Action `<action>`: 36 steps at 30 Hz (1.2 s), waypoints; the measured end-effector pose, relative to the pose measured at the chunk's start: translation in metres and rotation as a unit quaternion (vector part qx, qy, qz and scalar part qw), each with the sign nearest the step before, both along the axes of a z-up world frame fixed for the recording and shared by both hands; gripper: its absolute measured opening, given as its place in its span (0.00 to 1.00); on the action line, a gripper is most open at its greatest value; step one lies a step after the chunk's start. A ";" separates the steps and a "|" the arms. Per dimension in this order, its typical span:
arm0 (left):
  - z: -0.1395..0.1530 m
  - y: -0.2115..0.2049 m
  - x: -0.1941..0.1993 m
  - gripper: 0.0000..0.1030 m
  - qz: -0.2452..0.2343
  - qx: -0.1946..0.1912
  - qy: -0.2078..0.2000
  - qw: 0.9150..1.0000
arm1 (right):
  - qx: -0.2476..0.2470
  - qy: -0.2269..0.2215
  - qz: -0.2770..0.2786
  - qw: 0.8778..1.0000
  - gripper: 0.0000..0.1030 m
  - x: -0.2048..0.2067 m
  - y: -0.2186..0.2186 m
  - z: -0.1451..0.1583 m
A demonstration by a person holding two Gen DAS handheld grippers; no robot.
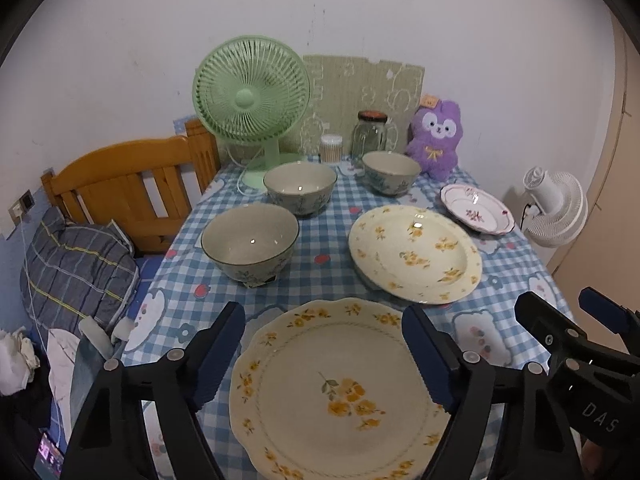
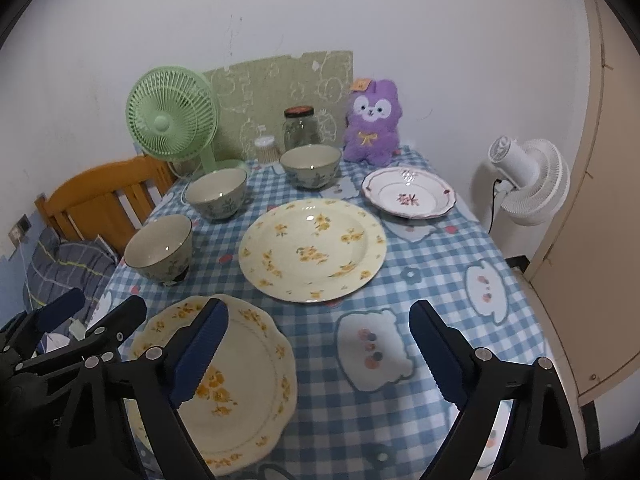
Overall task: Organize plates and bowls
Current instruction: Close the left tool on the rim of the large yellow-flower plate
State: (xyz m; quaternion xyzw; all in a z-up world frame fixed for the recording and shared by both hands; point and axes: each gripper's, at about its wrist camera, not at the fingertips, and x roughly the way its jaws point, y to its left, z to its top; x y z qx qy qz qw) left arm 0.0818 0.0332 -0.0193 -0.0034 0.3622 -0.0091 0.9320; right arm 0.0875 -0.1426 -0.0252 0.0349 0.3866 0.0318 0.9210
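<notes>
A scalloped cream plate with yellow flowers (image 1: 340, 392) (image 2: 224, 384) lies at the near table edge. My left gripper (image 1: 324, 344) hovers open above it, nothing between its fingers. Beyond lies a round yellow-flowered plate (image 1: 414, 254) (image 2: 312, 248), and a small white plate with pink flowers (image 1: 476, 208) (image 2: 408, 196) at the far right. Three grey-green bowls stand to the left: near (image 1: 250, 240) (image 2: 160, 248), middle (image 1: 300, 186) (image 2: 218, 192), far (image 1: 392, 172) (image 2: 310, 166). My right gripper (image 2: 316, 344) is open over bare cloth right of the scalloped plate, and also shows here (image 1: 568, 312).
The blue checked tablecloth (image 2: 432, 264) covers the table. At the back stand a green fan (image 1: 252, 96), a glass jar (image 1: 370, 134), a cotton-swab tub (image 1: 331, 147) and a purple plush (image 1: 438, 140). A wooden bed frame (image 1: 128, 184) is left, a white fan (image 2: 528, 180) right.
</notes>
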 end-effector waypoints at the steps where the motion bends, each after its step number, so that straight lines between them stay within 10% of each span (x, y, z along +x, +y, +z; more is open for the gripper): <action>1: -0.005 0.002 0.004 0.79 -0.001 0.001 0.006 1.000 | 0.001 0.002 0.000 1.000 0.90 0.002 0.002 -0.003; 36: -0.111 0.054 0.046 0.65 -0.024 -0.003 0.174 0.985 | -0.023 0.162 -0.013 0.986 0.78 0.043 0.070 -0.112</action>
